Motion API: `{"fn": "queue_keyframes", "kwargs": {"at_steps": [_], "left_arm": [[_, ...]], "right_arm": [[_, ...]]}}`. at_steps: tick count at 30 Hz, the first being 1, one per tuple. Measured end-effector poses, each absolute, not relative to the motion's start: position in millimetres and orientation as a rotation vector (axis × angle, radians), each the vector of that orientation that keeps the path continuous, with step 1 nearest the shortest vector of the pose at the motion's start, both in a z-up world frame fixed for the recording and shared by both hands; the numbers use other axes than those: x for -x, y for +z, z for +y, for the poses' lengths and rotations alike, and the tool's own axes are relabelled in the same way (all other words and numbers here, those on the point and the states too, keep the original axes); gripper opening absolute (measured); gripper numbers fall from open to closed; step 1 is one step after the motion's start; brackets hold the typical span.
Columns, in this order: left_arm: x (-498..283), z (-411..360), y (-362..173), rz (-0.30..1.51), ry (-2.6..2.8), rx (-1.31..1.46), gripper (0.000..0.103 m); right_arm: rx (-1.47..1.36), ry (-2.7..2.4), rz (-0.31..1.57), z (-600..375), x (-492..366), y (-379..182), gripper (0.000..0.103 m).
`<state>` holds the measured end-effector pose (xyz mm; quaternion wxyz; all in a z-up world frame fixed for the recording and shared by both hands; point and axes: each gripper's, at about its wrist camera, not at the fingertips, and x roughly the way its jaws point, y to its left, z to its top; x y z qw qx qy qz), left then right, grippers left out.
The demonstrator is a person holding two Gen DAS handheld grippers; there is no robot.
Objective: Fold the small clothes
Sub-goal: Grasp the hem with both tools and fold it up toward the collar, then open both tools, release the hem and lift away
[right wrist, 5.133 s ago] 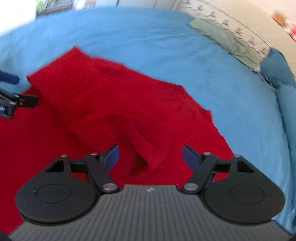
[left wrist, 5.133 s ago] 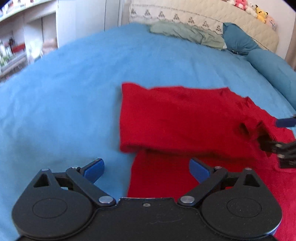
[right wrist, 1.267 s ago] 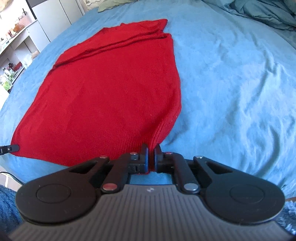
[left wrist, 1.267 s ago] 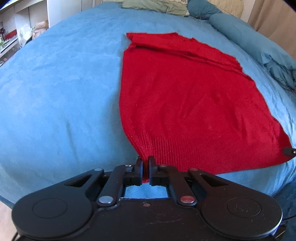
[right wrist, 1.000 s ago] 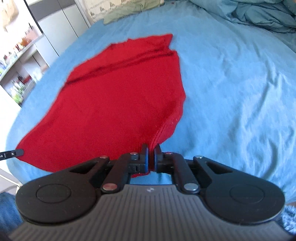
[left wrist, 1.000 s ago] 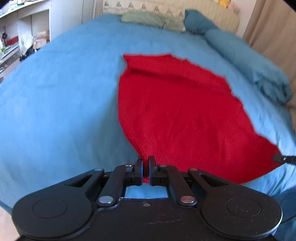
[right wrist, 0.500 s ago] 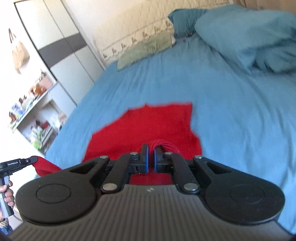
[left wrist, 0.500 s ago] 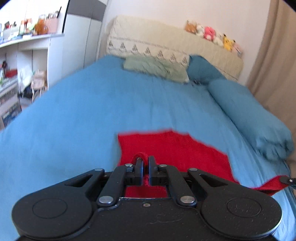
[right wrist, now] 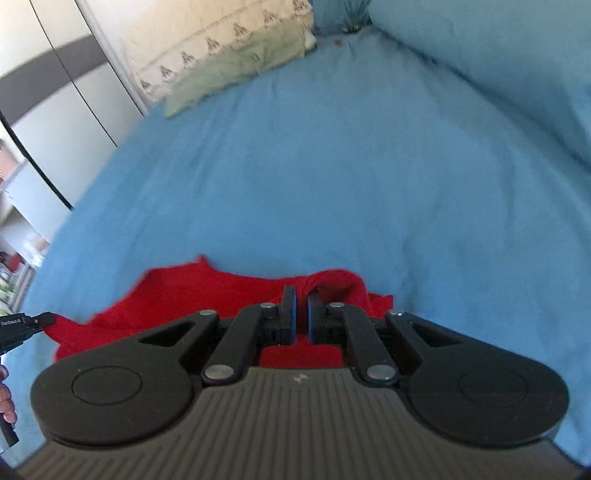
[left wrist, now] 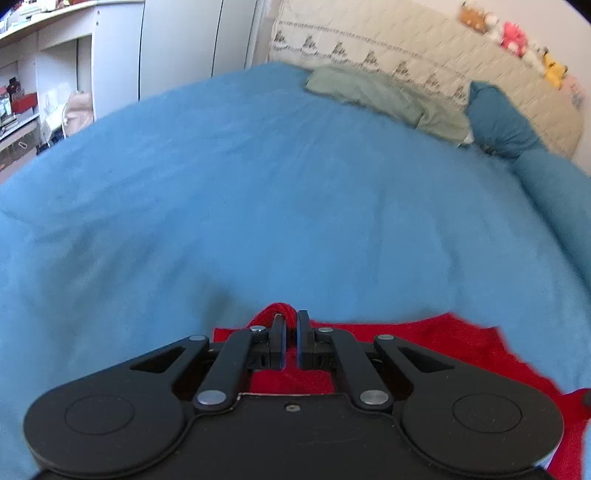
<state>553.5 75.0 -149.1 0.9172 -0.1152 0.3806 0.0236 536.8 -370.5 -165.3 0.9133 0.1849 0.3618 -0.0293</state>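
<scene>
Left tool point(left wrist: 290, 332), right tool point(right wrist: 301, 304) pinching red sweater point(left wrist: 436, 343) over blue bedspread point(left wrist: 258, 206)

red knit garment point(left wrist: 436, 343) | hem corners pinched, lifted | on bed

No text can be read for certain in either view. At the left edge of the right wrist view, the left gripper point(right wrist: 35, 320) carries a small white label, too blurred to make out.

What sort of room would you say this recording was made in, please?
Most likely a bedroom: a bed with a blue cover, pillows against a quilted headboard, and a row of plush toys on top of it.
</scene>
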Motion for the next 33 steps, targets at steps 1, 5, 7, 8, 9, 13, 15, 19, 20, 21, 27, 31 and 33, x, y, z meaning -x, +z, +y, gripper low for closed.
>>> {"fn": "queue_keyframes", "kwargs": {"at_steps": [1,5,7,8,9,13,15,19,20,21,27,31,33], "left_arm": [[-557.9,76.4,-155.7,0.783,0.047,0.238,0.005],[-568.6,84.1,-167.7,0.783,0.047,0.253,0.005],[-576.0,81.6,-171.1,0.782,0.060,0.256,0.012],[-575.8,82.5,-170.2,0.775,0.067,0.255,0.021],[-573.3,82.9,-168.5,0.766,0.078,0.250,0.033],[-548.9,77.4,-144.8,0.682,0.085,0.167,0.094],[-530.5,71.4,-127.8,0.632,0.063,0.112,0.095],[-491.9,57.0,-118.3,0.649,-0.085,0.159,0.103],[-482.1,50.9,-120.9,0.663,-0.133,0.162,0.103],[-473.2,43.8,-125.8,0.685,-0.169,0.149,0.103],[-436.5,10.7,-175.3,0.803,-0.222,-0.026,0.103],[-434.1,8.4,-193.4,0.821,-0.217,-0.072,0.103],[-432.1,2.5,-188.9,0.831,-0.201,-0.098,0.103]], "right_arm": [[-0.397,-0.058,0.737,-375.4,-541.8,-172.0,0.021],[-0.471,-0.058,0.714,-390.8,-552.2,-188.2,0.021],[-0.461,-0.059,0.713,-390.3,-555.6,-192.2,0.024],[-0.447,-0.055,0.712,-389.0,-555.9,-192.7,0.026],[-0.437,-0.059,0.704,-387.4,-554.2,-191.0,0.030],[-0.404,-0.071,0.600,-383.6,-536.3,-171.1,0.102],[-0.359,-0.085,0.556,-378.0,-519.7,-159.2,0.103],[-0.289,-0.020,0.569,-354.3,-480.3,-158.6,0.103],[-0.260,0.004,0.585,-344.4,-469.8,-163.4,0.103],[-0.236,0.019,0.603,-336.7,-463.2,-167.9,0.103],[-0.294,-0.018,0.707,-319.4,-443.1,-200.9,0.103],[-0.313,-0.042,0.752,-330.2,-444.4,-213.3,0.103],[-0.339,-0.043,0.732,-335.7,-439.0,-203.4,0.103]]}}
